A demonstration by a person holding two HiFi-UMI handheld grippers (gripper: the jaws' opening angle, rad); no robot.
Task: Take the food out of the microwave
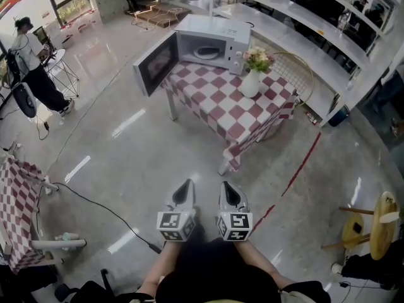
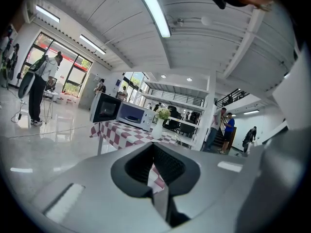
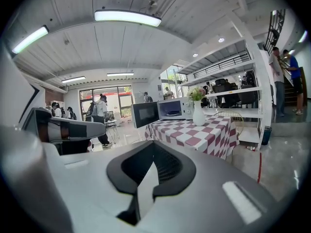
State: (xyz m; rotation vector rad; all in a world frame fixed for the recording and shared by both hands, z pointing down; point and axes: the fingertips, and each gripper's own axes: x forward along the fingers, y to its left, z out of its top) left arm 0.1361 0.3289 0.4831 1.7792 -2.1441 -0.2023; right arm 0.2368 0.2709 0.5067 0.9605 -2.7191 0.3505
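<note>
A white microwave (image 1: 211,43) stands at the far end of a red-and-white checkered table (image 1: 230,109), with its door (image 1: 154,62) swung wide open to the left. Inside it lies a pale plate (image 1: 206,53); what is on it is too small to tell. Both grippers hover side by side over the floor, well short of the table. My left gripper (image 1: 184,190) and my right gripper (image 1: 230,192) are shut, with nothing between their jaws. The left gripper view shows its shut gripper (image 2: 155,169) below the distant microwave (image 2: 132,115). The right gripper view shows its shut gripper (image 3: 153,168) and the microwave (image 3: 172,109).
A white vase of flowers (image 1: 254,74) stands on the table beside the microwave. A wire chair (image 1: 295,74) is behind the table and a red line (image 1: 303,163) runs over the floor. A cable (image 1: 104,208) and another checkered table (image 1: 16,201) lie at left. A person (image 1: 35,68) stands far left.
</note>
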